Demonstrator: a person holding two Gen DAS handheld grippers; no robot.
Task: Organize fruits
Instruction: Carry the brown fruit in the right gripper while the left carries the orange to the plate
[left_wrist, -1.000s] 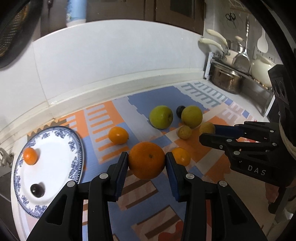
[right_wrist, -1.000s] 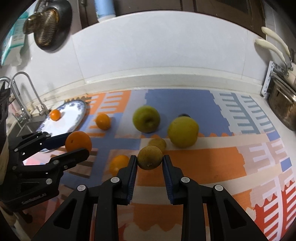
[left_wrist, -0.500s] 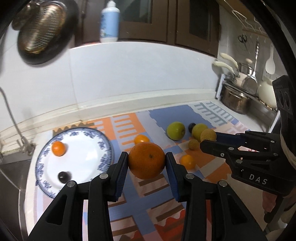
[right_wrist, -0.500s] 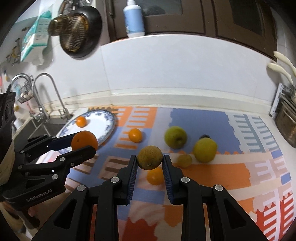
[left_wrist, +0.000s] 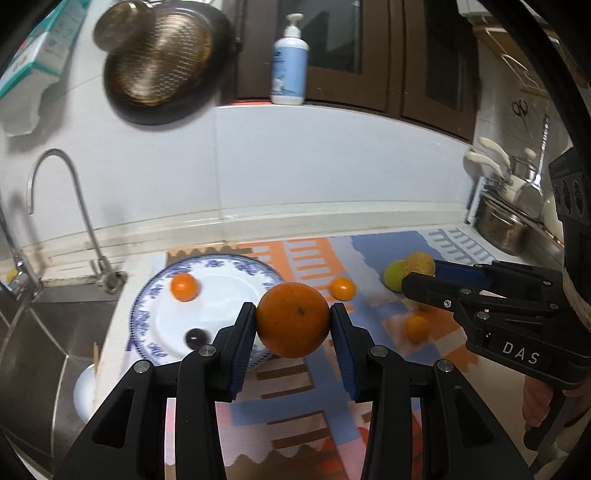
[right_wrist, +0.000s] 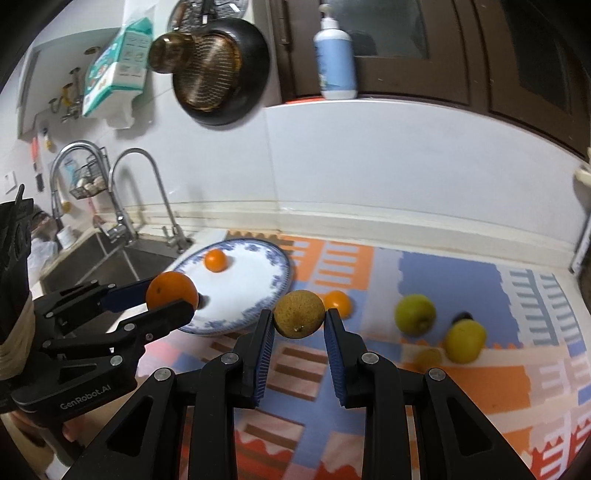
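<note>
Since the earlier frames both hand-held grippers have lifted and swung toward the sink end of the counter (right_wrist: 424, 236): the plate (left_wrist: 236, 291), which sat far off to the left, now lies just ahead of the left hand-held gripper (left_wrist: 293, 320), and the loose fruit has fallen back toward the far right corner.

The left hand-held gripper is pinching a large orange (left_wrist: 293, 319) squarely between its blue pads, held in the air over the near rim of the plate. The right hand-held gripper (right_wrist: 299, 320) is clamped on a brown, rough-skinned fruit (right_wrist: 299, 314), held just off the plate's right rim.

To do this step well, each fruit should probably be carried on over the bare white middle of the plate, lowered until it touches, and only then released. Round fruit rolls, so a drop from height could send it off the rim or into the sink beside it. Setting the orange clear of the small orange (left_wrist: 184, 287) and the dark fruit (left_wrist: 194, 336) already on the plate avoids knocking them. The two hands are close, so going one after the other seems safer.

Counted: one plate bearing two fruits; two fruits held; on the counter mat two small oranges (left_wrist: 342, 288), two yellow-green fruits (right_wrist: 414, 314), one small brownish fruit (right_wrist: 428, 357) and one dark fruit (right_wrist: 463, 316) partly hidden.
</note>
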